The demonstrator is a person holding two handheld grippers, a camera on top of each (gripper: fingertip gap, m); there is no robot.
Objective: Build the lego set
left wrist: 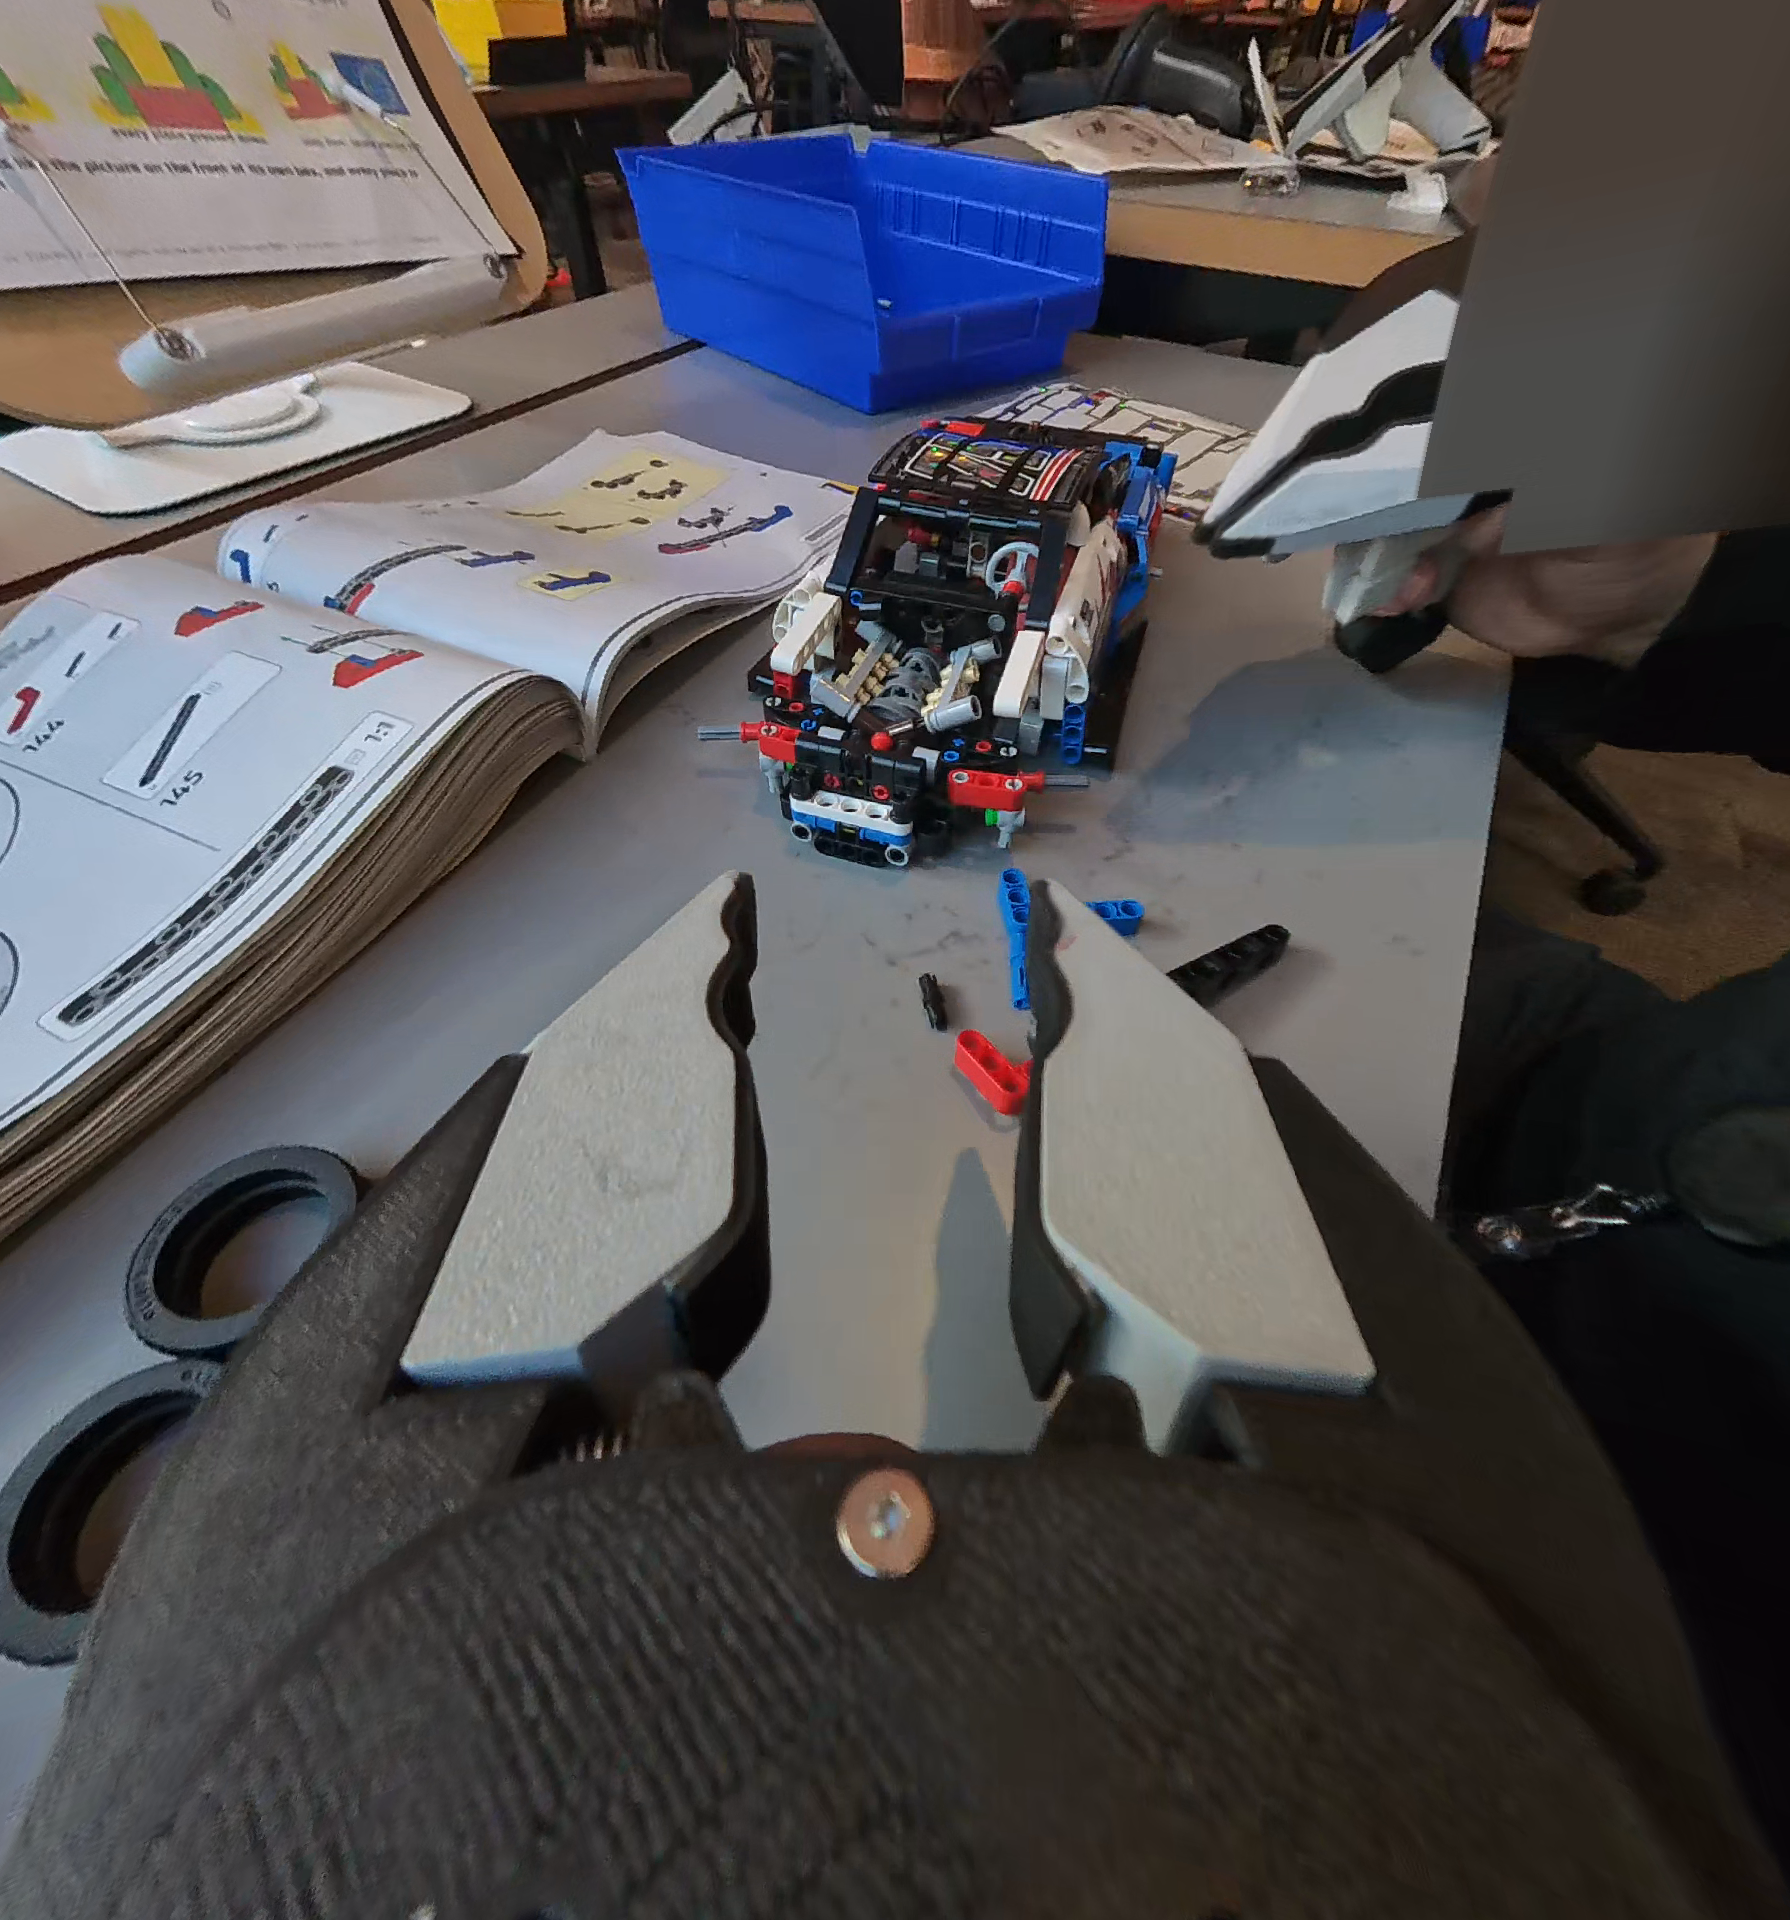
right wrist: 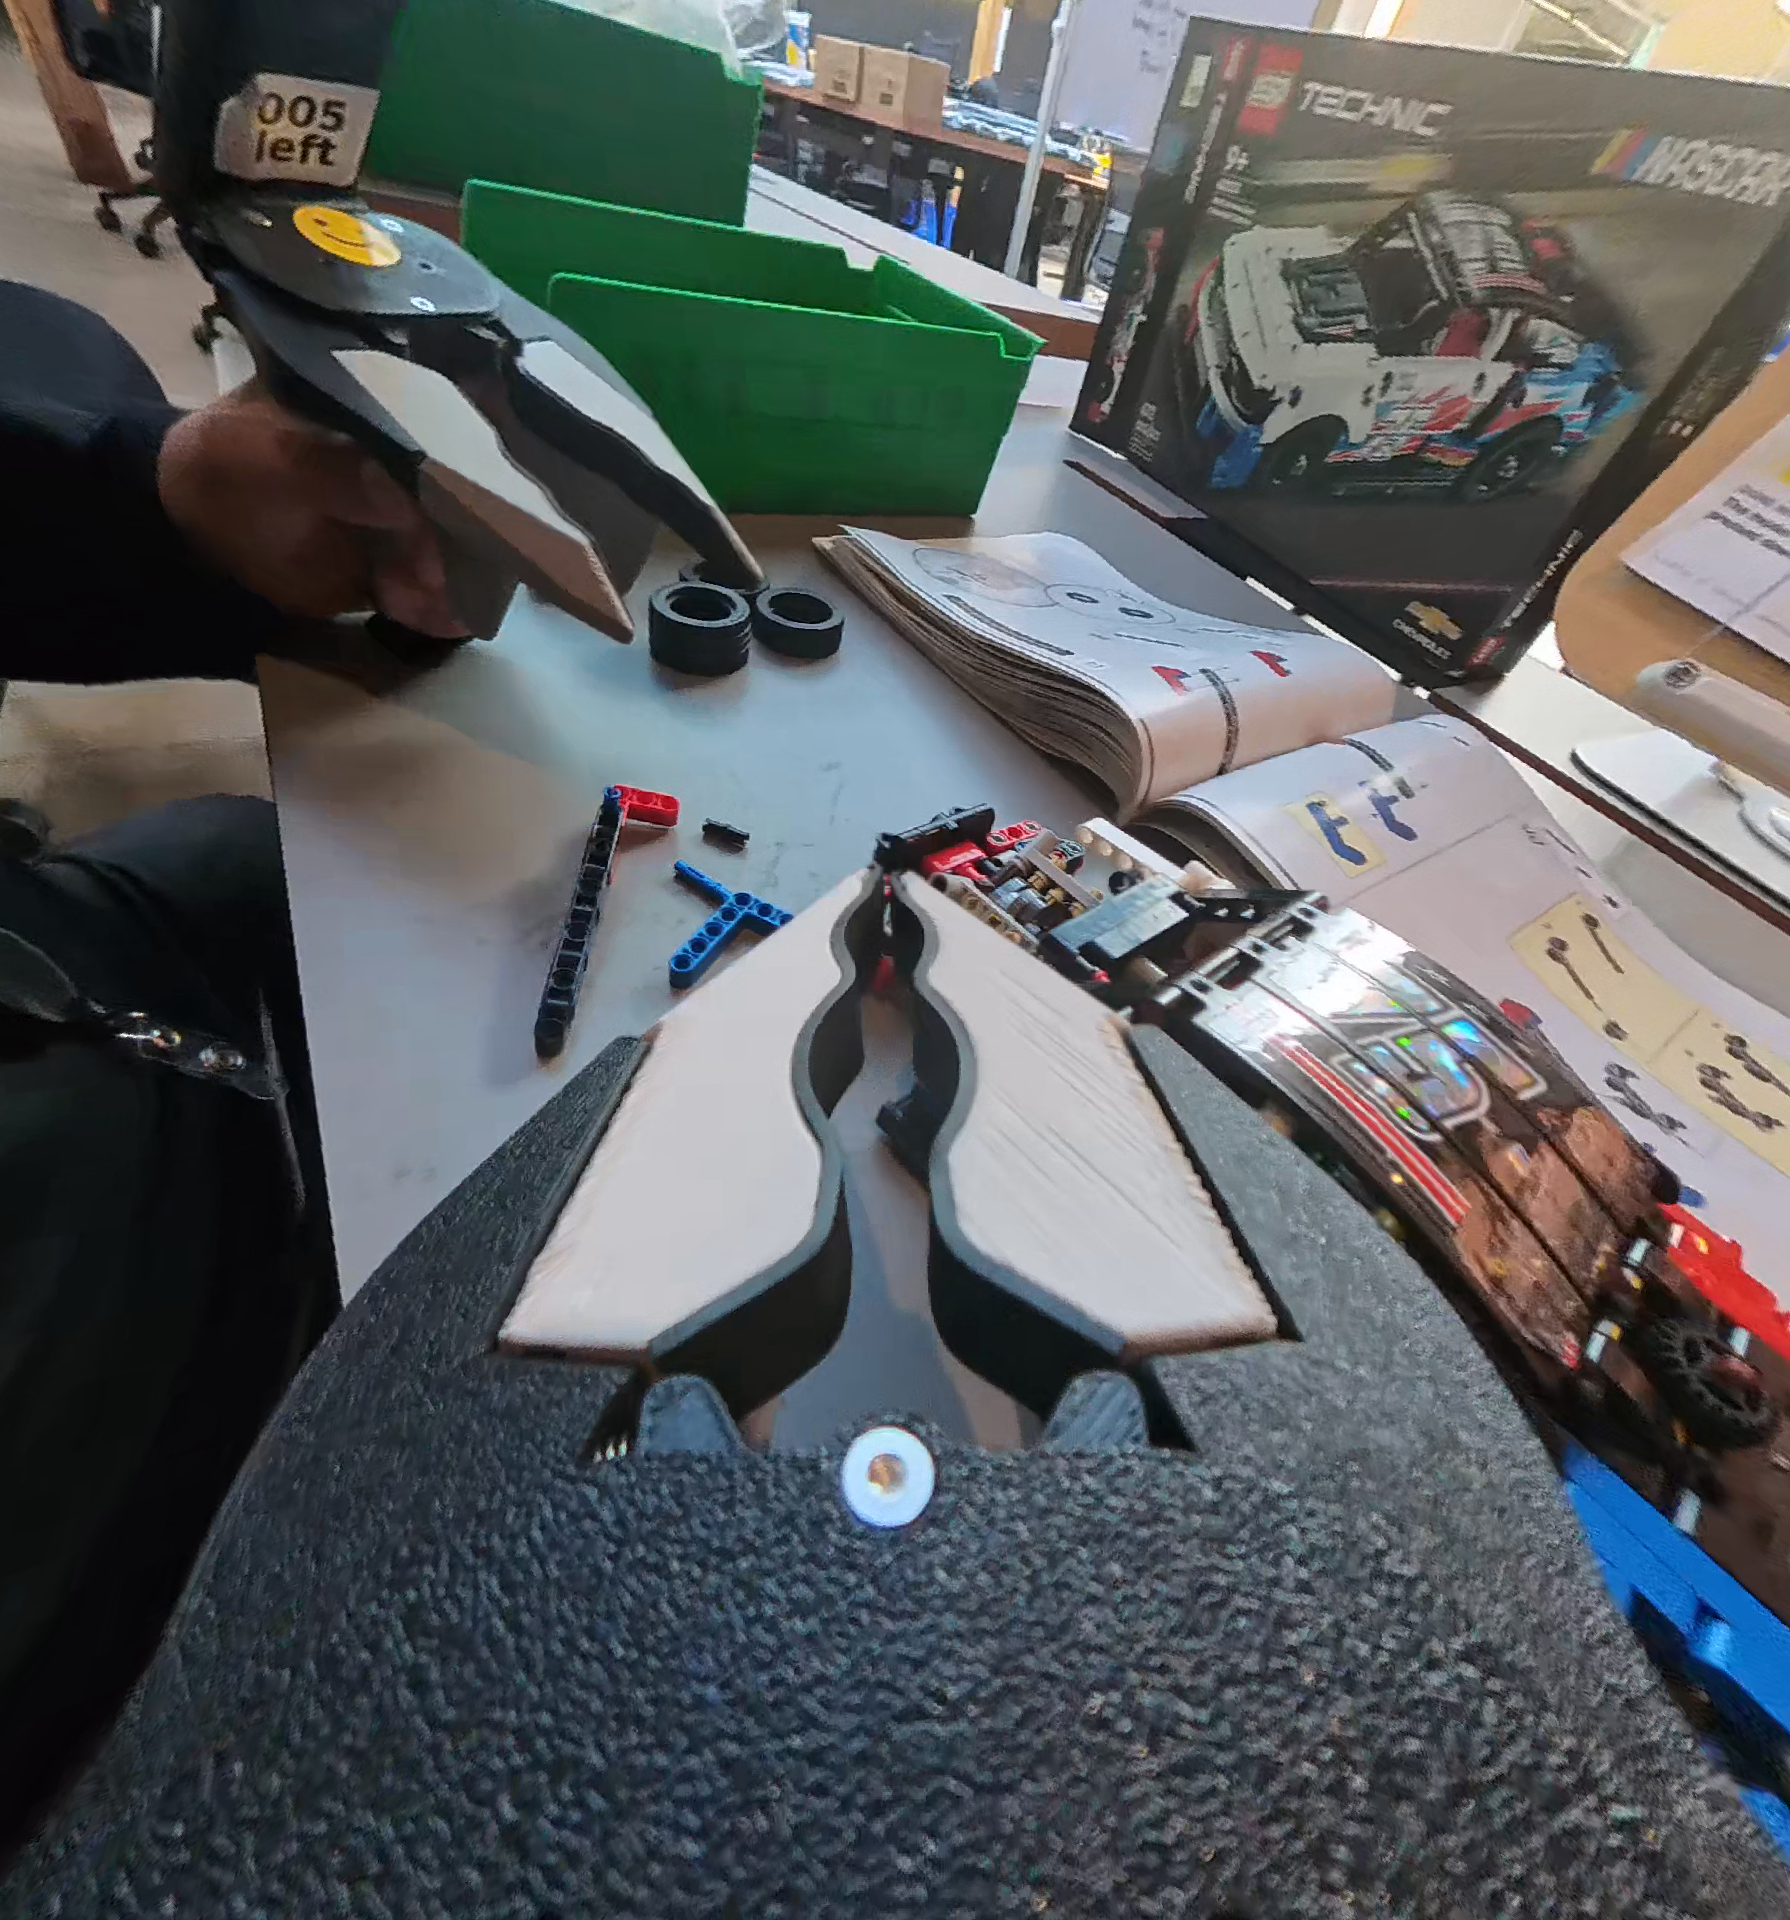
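Left wrist view: car [left wrist: 958,634] lengthwise, nose toward camera.

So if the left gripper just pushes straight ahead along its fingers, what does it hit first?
Probably the small loose parts: the short black connector pin lies on the grey table between the open left gripper fingertips' line, with the part-built white, blue and black lego car beyond. Height above the table is unclear.
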